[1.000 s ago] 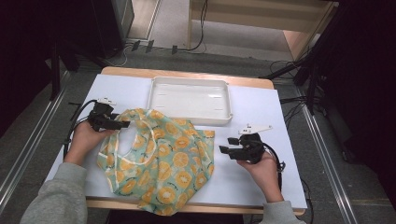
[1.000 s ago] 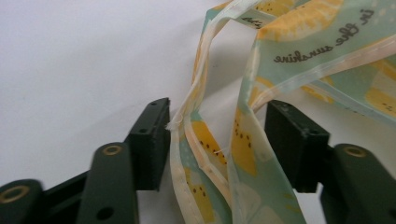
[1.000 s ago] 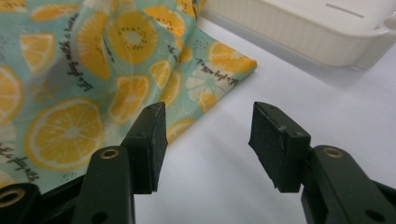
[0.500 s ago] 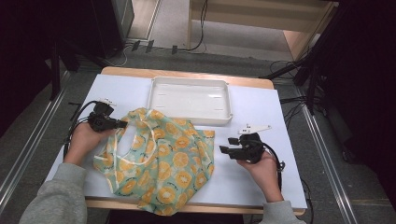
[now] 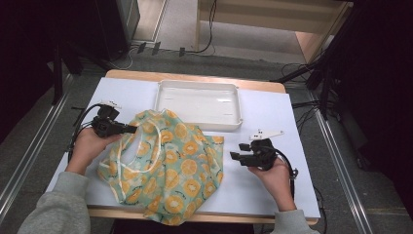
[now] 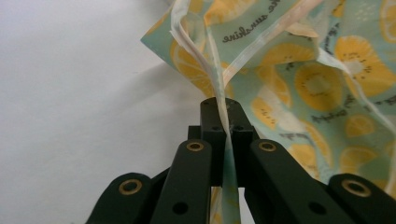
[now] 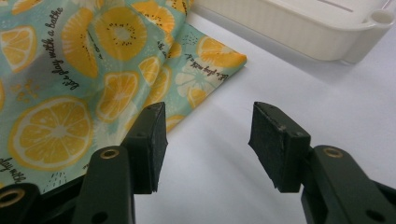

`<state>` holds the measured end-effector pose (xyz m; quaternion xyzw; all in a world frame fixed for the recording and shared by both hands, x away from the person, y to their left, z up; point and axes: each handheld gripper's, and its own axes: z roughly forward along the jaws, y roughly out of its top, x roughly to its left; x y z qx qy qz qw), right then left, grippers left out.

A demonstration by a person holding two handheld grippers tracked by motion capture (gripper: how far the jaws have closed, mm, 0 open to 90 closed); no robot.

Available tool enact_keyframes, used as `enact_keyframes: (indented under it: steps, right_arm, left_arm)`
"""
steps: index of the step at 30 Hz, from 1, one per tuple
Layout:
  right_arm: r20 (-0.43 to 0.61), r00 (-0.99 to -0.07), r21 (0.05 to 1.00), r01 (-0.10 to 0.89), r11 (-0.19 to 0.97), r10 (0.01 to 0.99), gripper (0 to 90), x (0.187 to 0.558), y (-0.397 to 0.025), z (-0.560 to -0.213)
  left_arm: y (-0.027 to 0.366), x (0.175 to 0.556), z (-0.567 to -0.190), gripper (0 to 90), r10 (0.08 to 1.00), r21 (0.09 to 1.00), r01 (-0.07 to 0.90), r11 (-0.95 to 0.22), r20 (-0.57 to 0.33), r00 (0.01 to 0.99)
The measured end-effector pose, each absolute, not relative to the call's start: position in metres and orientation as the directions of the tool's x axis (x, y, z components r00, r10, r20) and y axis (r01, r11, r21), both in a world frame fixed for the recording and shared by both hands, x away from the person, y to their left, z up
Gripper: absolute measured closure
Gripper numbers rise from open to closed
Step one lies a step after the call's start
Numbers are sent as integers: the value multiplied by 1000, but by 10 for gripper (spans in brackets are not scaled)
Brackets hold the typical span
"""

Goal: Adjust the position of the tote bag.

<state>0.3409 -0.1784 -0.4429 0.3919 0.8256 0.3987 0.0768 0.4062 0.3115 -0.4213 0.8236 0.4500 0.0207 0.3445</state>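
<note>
Left gripper (image 5: 130, 129) pinches the edge of the orange-print bag (image 5: 168, 168) (fabric squeezed between jaws). Right gripper (image 5: 234, 156) spread wide, empty, just beside the bag's corner.

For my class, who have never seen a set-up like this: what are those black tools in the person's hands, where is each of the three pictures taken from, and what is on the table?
A person sits at a white table with a hand-held gripper in each hand: a black two-jaw clamp squeezed by hand. The high view looks down from above; the other two come from small cameras riding on the clamps, looking along their jaws. On the table lie a lemon-print fabric bag and, behind it, an empty white tray. The left hand-held gripper is shut on the bag's edge; its own view shows the cloth pinched between the jaws. The right hand-held gripper is open, holding nothing, beside the bag's corner.
</note>
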Motion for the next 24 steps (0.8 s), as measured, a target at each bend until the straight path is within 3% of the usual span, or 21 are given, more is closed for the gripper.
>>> enact_keyframes:
  steps: [24]
  right_arm:
    - [178, -680, 719, 583, 378, 711, 471, 340, -179, -442]
  left_arm:
    - [267, 378, -415, 893, 714, 579, 700, -418, -268, 647]
